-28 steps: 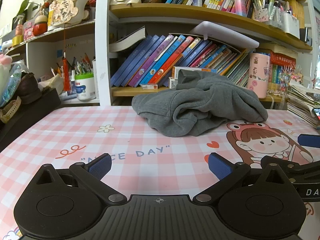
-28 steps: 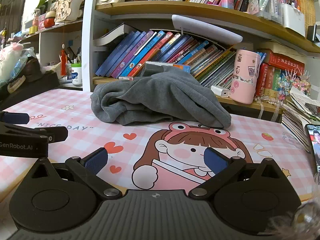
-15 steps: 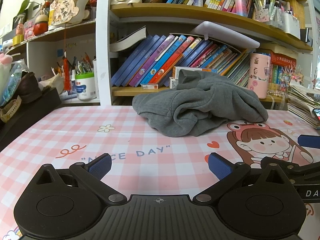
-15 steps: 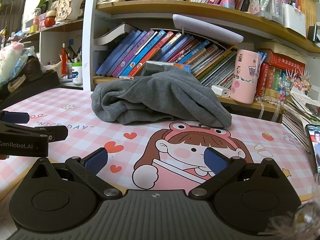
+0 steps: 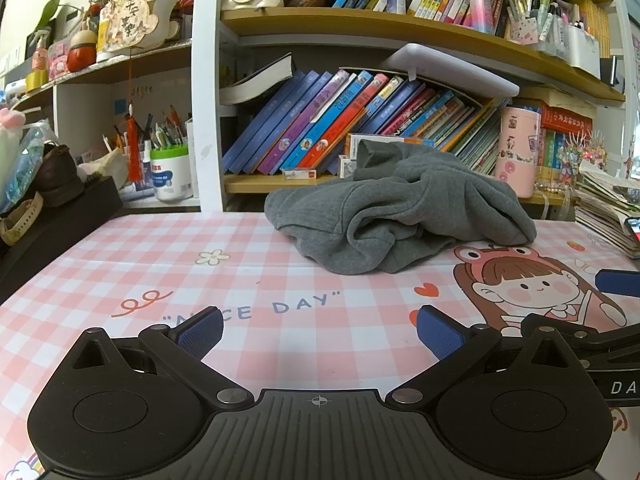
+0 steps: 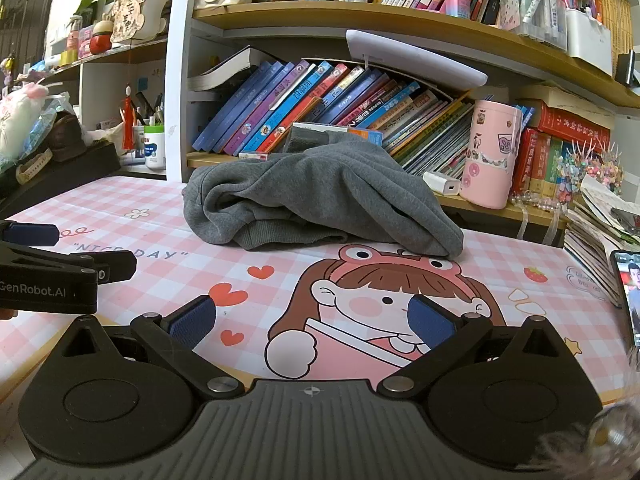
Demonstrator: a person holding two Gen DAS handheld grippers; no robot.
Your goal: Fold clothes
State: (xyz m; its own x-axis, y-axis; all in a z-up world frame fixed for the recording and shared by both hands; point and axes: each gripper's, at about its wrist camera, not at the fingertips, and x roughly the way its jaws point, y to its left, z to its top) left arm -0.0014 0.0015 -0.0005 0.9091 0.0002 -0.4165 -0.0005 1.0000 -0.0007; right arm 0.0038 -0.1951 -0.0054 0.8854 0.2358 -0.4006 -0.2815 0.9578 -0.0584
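Observation:
A crumpled grey sweatshirt [image 5: 396, 216] lies in a heap at the back of the pink checked table mat [image 5: 160, 264], against the bookshelf; it also shows in the right wrist view [image 6: 320, 196]. My left gripper [image 5: 319, 330] is open and empty, low over the mat's front, well short of the sweatshirt. My right gripper [image 6: 312, 320] is open and empty over the cartoon girl print [image 6: 380, 308]. The left gripper's body shows at the left of the right wrist view [image 6: 48, 280].
A bookshelf [image 5: 360, 132] full of books stands right behind the sweatshirt. A pink tumbler [image 6: 490, 156] and a white charger [image 6: 442, 184] sit on the low shelf. A stack of magazines [image 6: 600, 228] and a phone [image 6: 630, 296] lie at the right. A black box with shoes [image 5: 52, 216] is at the left.
Both grippers have crept slightly forward toward the sweatshirt. Nothing was taken hold of; the sweatshirt has not moved.

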